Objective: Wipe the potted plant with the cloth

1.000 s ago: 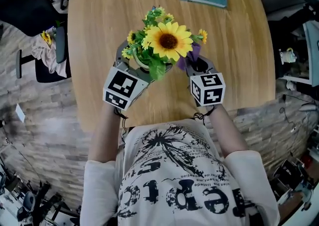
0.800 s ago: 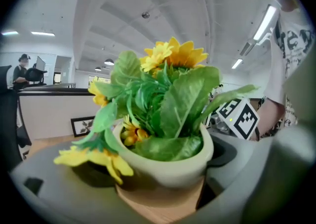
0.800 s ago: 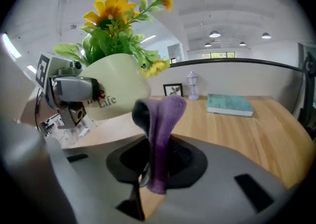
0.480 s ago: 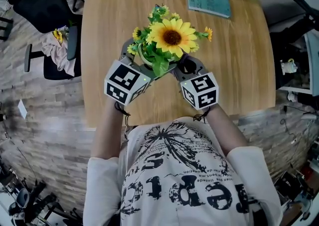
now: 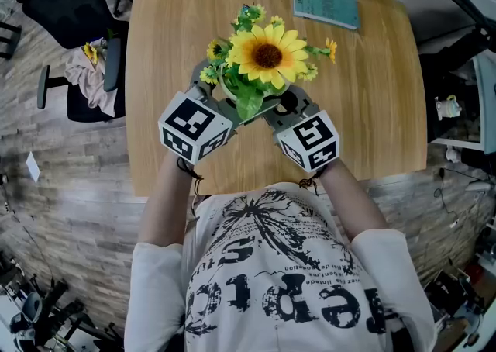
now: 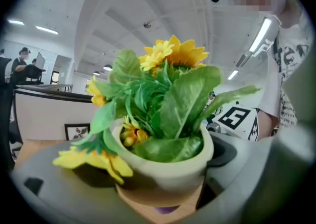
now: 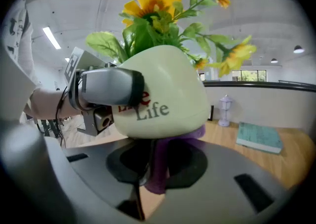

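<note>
Touching potted plant point(image 7: 163, 99) from below, cloth point(image 7: 159, 171) in right hand-held gripper point(image 5: 285, 105)

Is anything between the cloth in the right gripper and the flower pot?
Nothing visible does. The purple cloth pinched in the right gripper touches the underside of the cream ceramic pot. The left gripper clamps the pot's sides, clear of the cloth.

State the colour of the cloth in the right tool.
Purple; the cloth shows best in the right gripper view, held by the right tool under the pot.
</note>
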### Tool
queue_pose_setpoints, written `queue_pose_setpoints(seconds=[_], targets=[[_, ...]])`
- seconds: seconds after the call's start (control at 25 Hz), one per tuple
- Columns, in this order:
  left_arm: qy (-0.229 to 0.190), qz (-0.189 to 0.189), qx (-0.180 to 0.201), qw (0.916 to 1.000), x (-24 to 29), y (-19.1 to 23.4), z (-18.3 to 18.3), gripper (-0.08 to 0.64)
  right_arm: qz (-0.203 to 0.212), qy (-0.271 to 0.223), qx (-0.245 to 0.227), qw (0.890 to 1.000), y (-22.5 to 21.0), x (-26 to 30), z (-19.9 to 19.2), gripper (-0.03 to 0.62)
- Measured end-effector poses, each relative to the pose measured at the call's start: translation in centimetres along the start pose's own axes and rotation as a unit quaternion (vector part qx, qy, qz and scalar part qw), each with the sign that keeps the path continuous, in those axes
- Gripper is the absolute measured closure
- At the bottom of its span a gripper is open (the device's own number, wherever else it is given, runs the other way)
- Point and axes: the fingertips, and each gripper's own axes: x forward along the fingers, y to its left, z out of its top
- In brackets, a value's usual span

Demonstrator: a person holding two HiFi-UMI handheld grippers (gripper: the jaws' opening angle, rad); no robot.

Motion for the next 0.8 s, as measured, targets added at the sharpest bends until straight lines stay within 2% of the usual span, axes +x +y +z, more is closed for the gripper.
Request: queue_pose_setpoints(seconds=[0.16, 0.48, 0.8], targets=[[-0.011, 0.0, 0.007, 0.9999, -0.1, 0.1, 0.7, 0.029, 0.001, -0.019, -0.003, 1.0, 0.4, 0.2, 0.7, 0.52], [-0.017, 0.013, 0.003, 0.9998, 0.2, 0.4, 0.7, 0.029, 0.032, 0.0, -0.02, 0.999, 2.0, 0.0, -0.3, 0.52], [-0.001, 0.034, -0.01, 0.9994, 0.8, 1.6, -0.5, 0.029, 0.05, 0.003, 0.006, 0.999, 1.9, -0.5, -1.8, 0.52]])
